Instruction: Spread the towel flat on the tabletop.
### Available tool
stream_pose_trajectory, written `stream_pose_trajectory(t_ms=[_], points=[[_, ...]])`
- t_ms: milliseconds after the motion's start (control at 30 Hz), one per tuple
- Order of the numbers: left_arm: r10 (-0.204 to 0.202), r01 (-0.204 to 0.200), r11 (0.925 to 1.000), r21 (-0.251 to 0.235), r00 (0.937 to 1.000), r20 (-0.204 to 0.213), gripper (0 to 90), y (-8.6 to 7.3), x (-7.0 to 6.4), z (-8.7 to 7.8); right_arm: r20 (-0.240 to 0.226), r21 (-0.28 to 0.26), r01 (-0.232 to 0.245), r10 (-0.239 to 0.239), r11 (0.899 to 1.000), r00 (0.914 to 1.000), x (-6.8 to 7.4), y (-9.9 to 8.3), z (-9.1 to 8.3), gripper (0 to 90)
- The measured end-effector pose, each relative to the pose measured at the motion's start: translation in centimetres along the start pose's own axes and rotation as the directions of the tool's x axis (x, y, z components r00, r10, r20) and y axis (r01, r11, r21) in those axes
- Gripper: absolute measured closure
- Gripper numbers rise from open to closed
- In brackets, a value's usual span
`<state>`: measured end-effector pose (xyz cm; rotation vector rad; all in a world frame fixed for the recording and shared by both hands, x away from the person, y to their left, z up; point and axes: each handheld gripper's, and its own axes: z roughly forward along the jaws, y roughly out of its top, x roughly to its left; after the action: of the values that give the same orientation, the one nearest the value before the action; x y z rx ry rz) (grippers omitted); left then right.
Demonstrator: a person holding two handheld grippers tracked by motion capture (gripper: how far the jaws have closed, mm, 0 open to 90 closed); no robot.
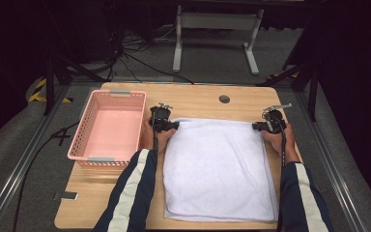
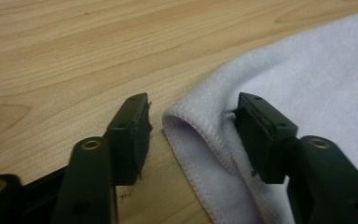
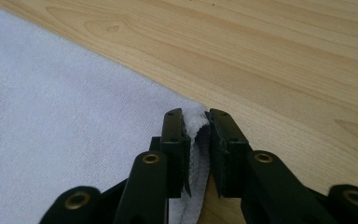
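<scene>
A pink basket (image 1: 111, 126) sits on the wooden table (image 1: 203, 99).

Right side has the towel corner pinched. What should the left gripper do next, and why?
Probably close the left gripper where it is. Its jaws stand open astride the far left corner of the white towel, the hem raised between them, while the right gripper is already shut on the other far corner. With both corners gripped, the towel could be lifted evenly from the table.
</scene>
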<state>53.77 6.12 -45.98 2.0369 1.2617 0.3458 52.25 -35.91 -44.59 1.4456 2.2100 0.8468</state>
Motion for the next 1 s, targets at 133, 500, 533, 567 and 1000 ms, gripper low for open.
stream_pose_trajectory(t_ms=[133,500,533,567,1000], points=[[-0.044,0.043,0.9979,-0.048,0.9985,-0.031,36.5,0.5,0.3,-0.3,0.010,0.007,0.012,-0.012,1.000,0.9999,0.3,0.1,0.0,80.1],[-0.002,0.002,1.0000,0.008,0.9992,-0.040,43.0,1.0,0.0,1.2,0.027,-0.005,0.033,-0.033,0.999,0.9991,0.5,0.0,0.0,81.2],[0.001,0.000,1.0000,0.007,0.9991,-0.042,47.3,1.0,0.1,1.2,0.026,-0.004,0.025,-0.024,1.000,0.9994,0.5,0.0,0.0,81.3],[0.004,-0.004,0.9999,0.009,1.0000,-0.007,55.6,1.0,0.1,1.1,0.028,-0.006,0.025,-0.025,1.000,0.9993,0.6,0.0,0.0,81.6],[0.099,-0.097,0.9916,-0.085,0.9949,0.017,82.4,2.0,-2.7,-1.8,-0.027,-0.074,0.056,-0.058,0.996,0.9979,1.3,0.4,-1.9,84.6]])
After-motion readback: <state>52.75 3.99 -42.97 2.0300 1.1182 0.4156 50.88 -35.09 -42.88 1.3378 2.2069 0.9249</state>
